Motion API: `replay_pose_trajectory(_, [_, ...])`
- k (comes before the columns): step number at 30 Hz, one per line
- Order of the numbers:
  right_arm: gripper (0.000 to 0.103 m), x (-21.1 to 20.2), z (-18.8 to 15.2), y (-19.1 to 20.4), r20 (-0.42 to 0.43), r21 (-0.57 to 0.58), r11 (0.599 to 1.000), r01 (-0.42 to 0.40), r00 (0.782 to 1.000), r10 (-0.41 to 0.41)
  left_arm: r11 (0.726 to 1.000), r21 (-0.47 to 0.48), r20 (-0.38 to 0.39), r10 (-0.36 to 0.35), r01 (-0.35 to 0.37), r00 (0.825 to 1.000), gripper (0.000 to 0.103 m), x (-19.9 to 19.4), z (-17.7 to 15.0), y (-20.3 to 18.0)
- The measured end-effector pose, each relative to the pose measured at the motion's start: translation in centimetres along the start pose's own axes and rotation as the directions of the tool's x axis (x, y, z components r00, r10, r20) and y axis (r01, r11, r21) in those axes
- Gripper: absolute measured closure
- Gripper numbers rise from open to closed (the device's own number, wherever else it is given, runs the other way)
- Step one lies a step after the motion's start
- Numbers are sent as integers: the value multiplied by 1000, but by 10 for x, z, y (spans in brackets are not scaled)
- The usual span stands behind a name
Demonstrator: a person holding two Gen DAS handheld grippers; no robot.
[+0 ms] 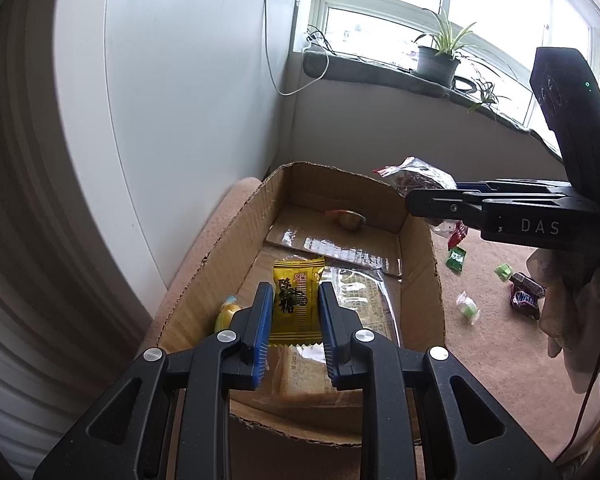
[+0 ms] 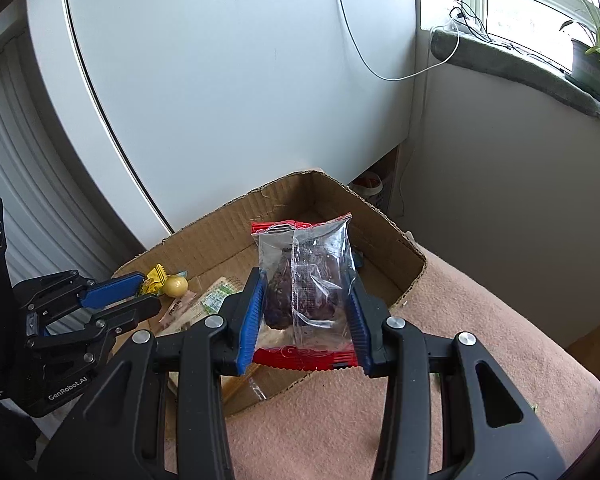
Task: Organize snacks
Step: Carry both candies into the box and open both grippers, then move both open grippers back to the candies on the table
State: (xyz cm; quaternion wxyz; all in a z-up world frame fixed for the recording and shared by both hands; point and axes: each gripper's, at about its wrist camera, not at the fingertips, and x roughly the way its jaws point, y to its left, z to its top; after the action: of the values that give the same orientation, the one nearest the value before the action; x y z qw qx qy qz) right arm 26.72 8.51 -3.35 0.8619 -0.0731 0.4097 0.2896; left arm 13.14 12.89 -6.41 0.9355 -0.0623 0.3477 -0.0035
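An open cardboard box (image 1: 418, 276) (image 2: 224, 226) sits on a pink-tan cloth. My left gripper (image 1: 294, 312) is shut on a yellow candy packet (image 1: 296, 300) and holds it over the near end of the box. My right gripper (image 2: 306, 304) is shut on a clear packet with red ends and a dark cake inside (image 2: 304, 280), held over the box's right side; it shows in the left wrist view too (image 1: 420, 178). Inside the box lie a round yellow candy (image 2: 175, 286) (image 1: 226, 314), a small wrapped snack (image 1: 350, 218) and flat clear packets (image 1: 360, 296).
On the cloth right of the box lie a Snickers bar (image 1: 526, 296), green packets (image 1: 456, 260) and a white-green candy (image 1: 468, 306). A white cabinet (image 2: 220, 80) stands behind the box. A window sill holds a potted plant (image 1: 438, 60).
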Motion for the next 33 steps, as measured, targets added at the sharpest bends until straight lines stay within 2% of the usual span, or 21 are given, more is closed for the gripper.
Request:
replay_pose_trajectory(11, [60, 22, 5, 6, -30, -2, 1000, -21, 999, 21, 1000, -9, -15, 3, -3, 1000, 81, 7, 1, 6])
replay_pose_trajectory(12, [55, 22, 5, 6, -29, 0, 1000, -20, 999, 20, 1000, -8, -18, 2, -2, 1000, 81, 7, 1, 5])
replay_pose_trajectory(13, [45, 21, 5, 6, -23, 2, 1000, -15, 1000, 15, 1000, -7, -20, 4, -5, 1000, 80, 8, 1, 5])
replay_pose_trajectory(14, [38, 19, 5, 6, -16, 4, 1000, -10, 1000, 10, 1000, -9, -22, 9, -9, 1000, 71, 8, 2, 5])
replay_pose_trajectory(15, [29, 16, 5, 5, -7, 8, 1000, -10, 1000, 10, 1000, -12, -22, 11, -11, 1000, 54, 8, 2, 4])
replay_pose_trajectory(16, [23, 13, 5, 4, 4, 13, 1000, -8, 1000, 8, 1000, -15, -20, 10, -10, 1000, 47, 7, 2, 4])
replay_pose_trajectory(19, [16, 2, 6, 1, 30, 25, 1000, 1, 1000, -1, 1000, -12, -11, 10, -10, 1000, 44, 2, 2, 2])
replay_pose_trajectory(26, [16, -27, 0, -11, 62, 42, 998, 37, 997, -40, 1000, -16, 5, -1, 1, 1000, 44, -7, 2, -6])
replay_pose_trajectory(33, [16, -67, -20, -38, 96, 85, 993, 85, 991, -93, 1000, -6, 21, -28, 28, 999, 44, -17, 1, -25])
